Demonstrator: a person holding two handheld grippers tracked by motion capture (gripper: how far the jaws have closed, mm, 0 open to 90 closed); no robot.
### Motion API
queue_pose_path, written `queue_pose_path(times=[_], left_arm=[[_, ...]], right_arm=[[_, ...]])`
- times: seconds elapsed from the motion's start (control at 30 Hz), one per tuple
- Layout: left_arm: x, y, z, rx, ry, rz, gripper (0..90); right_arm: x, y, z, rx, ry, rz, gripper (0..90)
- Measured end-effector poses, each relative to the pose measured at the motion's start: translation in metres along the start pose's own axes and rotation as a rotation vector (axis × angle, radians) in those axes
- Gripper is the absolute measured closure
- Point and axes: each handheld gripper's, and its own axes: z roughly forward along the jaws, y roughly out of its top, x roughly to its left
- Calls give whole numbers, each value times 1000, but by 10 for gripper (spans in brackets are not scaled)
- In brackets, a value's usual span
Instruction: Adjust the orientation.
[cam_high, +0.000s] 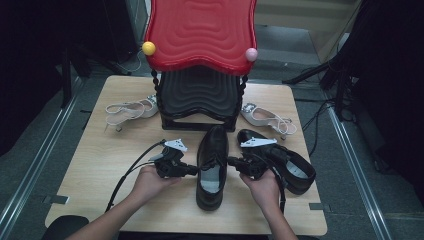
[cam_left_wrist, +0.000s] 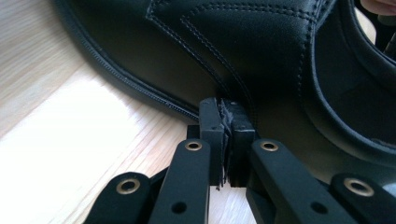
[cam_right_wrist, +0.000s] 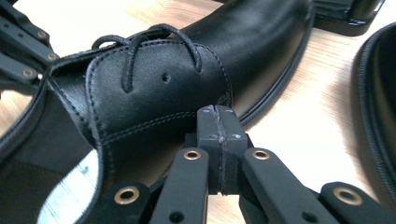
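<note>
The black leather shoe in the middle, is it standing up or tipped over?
Standing up: the black leather shoe rests on its sole on the wooden table, opening facing up.

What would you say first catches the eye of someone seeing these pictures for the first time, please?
Probably the wavy red top shelf of the rack at the table's far edge, with a yellow ball and a pink ball at its corners. Next, the black dress shoe in the middle, pressed between the shut left gripper and right gripper.

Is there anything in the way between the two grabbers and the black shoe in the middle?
No. The left gripper and right gripper are right up against the sides of the black shoe, jaws closed, nothing between them.
</note>
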Motion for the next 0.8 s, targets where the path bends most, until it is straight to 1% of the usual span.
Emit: queue_pose_path(times=[0.07, 0.13, 0.23, 0.27, 0.33, 0.37, 0.4, 0.43, 0.53, 0.57, 0.6, 0.63, 0.67, 0.7, 0.73, 0.77, 0.8], left_arm=[[-2, 1, 2, 0, -1, 5, 883], [-2, 2, 5, -7, -5, -4, 879], [-2, 3, 6, -11, 4, 1, 871], [-2, 4, 5, -6, 2, 3, 863], [0, 4, 3, 6, 16, 10, 837], [1, 5, 1, 14, 18, 13, 814], [2, 6, -3, 11, 22, 21, 782], [3, 7, -7, 2, 19, 17, 762], [6, 12, -18, 2, 6, 11, 668], [6, 13, -21, 6, 9, 11, 637], [7, 13, -24, 8, 9, 13, 626], [8, 14, -28, 20, 17, 11, 615], [10, 15, -32, 18, 17, 14, 627], [10, 17, -36, 17, 9, 14, 636], [11, 18, -40, 15, 10, 20, 640], [12, 20, -45, 7, 11, 28, 665], [13, 22, -49, 5, -1, 27, 689]], right_arm=[[-2, 0, -1, -4, -4, 2, 900], [-4, 0, -2, -5, -10, 5, 900], [-7, 0, -3, -7, -11, 11, 900], [-7, 0, -4, -7, -9, 11, 900], [-7, 0, -3, -14, -17, 5, 884], [-8, 0, -4, -23, -19, 4, 856], [-9, 1, -5, -33, -12, 10, 843], [-9, 1, -6, -39, -4, 21, 827], [-10, 1, -11, -61, 12, 31, 770], [-10, 2, -12, -61, 16, 34, 756], [-10, 2, -12, -56, 10, 33, 739], [-9, 2, -13, -54, 2, 26, 738], [-8, 2, -12, -49, 0, 22, 737], [-7, 4, -13, -41, -14, 18, 719], [-5, 6, -14, -36, -24, 13, 699], [-4, 8, -16, -40, -24, 15, 672], [-2, 9, -18, -45, -24, 20, 652]])
